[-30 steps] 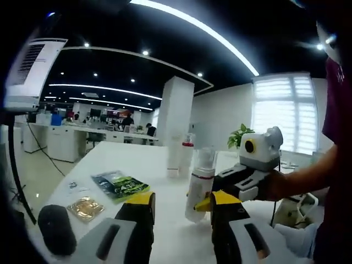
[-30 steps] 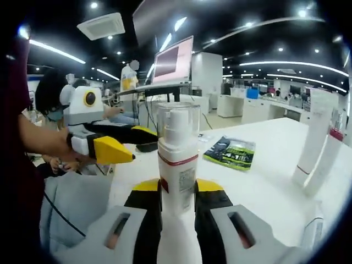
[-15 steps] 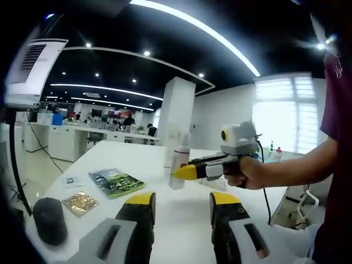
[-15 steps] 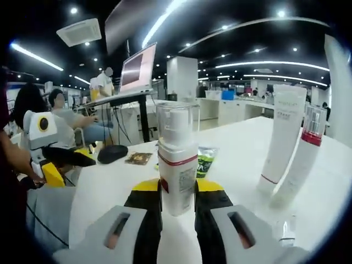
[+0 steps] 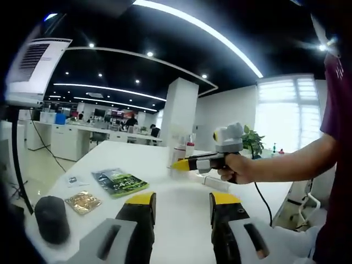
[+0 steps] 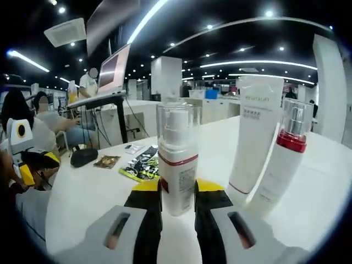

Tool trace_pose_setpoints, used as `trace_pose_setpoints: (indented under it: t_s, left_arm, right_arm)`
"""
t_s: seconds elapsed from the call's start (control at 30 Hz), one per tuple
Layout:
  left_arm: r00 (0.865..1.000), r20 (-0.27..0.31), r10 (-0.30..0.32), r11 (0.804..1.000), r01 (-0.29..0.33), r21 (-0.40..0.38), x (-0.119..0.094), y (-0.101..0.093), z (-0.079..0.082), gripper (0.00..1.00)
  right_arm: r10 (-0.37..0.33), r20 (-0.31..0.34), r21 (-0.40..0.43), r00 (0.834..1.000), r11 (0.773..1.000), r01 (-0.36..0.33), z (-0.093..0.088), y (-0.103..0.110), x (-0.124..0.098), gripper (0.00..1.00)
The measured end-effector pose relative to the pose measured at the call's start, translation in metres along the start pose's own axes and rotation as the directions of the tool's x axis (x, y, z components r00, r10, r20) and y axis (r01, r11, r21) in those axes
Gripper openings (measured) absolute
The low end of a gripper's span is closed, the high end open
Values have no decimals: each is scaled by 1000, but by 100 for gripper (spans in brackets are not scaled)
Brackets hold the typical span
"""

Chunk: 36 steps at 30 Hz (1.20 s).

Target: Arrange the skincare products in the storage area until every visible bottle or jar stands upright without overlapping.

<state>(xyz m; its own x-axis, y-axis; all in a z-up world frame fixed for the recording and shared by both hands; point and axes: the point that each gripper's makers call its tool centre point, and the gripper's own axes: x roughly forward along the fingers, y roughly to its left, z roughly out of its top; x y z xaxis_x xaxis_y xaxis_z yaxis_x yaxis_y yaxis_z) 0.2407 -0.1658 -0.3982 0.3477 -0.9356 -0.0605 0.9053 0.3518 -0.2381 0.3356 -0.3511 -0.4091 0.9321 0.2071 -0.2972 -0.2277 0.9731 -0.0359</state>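
My right gripper (image 6: 177, 190) is shut on an upright white pump bottle (image 6: 177, 159) with a red band and a clear cap. Just right of it a tall white tube (image 6: 254, 132) stands on its cap. Beside the tube stands a white bottle with a red collar (image 6: 286, 159). In the left gripper view, a hand holds the right gripper (image 5: 209, 160) out over the white table (image 5: 176, 192), its yellow tips at the held bottle (image 5: 179, 155). My left gripper (image 5: 181, 202) is open near the table's front, with nothing between its jaws.
A green packet (image 5: 120, 182), a gold sachet (image 5: 83, 202) and a black mouse (image 5: 51, 220) lie on the left of the table. The same green packet (image 6: 142, 165) lies behind the held bottle. People sit at desks beyond a raised laptop (image 6: 113, 71).
The right gripper has carried the pump bottle away from the left gripper, across the table to just beside the tube and the red-collared bottle. The left gripper stayed open and nearly still.
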Motion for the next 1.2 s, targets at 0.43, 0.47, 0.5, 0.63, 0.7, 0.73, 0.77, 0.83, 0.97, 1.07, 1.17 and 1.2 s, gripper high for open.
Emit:
trace_pose_setpoints:
  t_s: [0.43,0.47,0.5,0.63,0.7,0.73,0.77,0.83,0.97,1.07,1.17,1.2]
  left_arm:
    - [1000,3,4,1000,-4,-8,2,3,1,40]
    - [1000,4,5,1000,-5,-9,2,3,1,40]
    - [1000,4,8,1000,-8,-9,2,4,1,39]
    - [1000,4,14,1000,-14,-11,2,6,1,39]
    - [1000,4,17,1000,-17,-10,2,7,1,39]
    - [1000,5,18,1000,-18,-11,2,7,2,39]
    - [1000,5,19,1000,-19,-13,2,8,1,39]
    - [1000,0,21,1000,-21,-15,2,8,0,39]
    - [1000,0,22,1000,-22,-18,3,7,-1,39]
    - [1000,-2,18,1000,-18,-15,4,6,-1,39]
    - [1000,-4,18,1000,-18,-17,5,6,-2,39]
    - [1000,-3,17,1000,-17,-16,5,6,-1,39]
  right_arm:
    - [-54,-73,-7,996,999,53,-20,-24,6,20]
    - [-57,-78,-9,995,998,56,-21,-25,7,20]
    - [-57,-82,-12,995,998,56,-22,-25,8,20]
    - [-59,-102,-24,993,998,57,-27,-27,11,20]
    - [-61,-98,-26,993,998,59,-27,-30,12,20]
    - [-63,-97,-23,993,998,61,-26,-31,12,20]
    - [-64,-96,-23,993,998,62,-26,-32,12,20]
    - [-65,-91,-11,994,998,64,-27,-34,12,20]
    - [-63,-92,-7,994,998,63,-28,-35,12,20]
    - [-57,-99,-6,993,998,57,-27,-36,13,20]
    - [-51,-106,-11,993,999,50,-27,-37,14,20]
    - [-44,-110,-12,993,999,43,-27,-37,14,21]
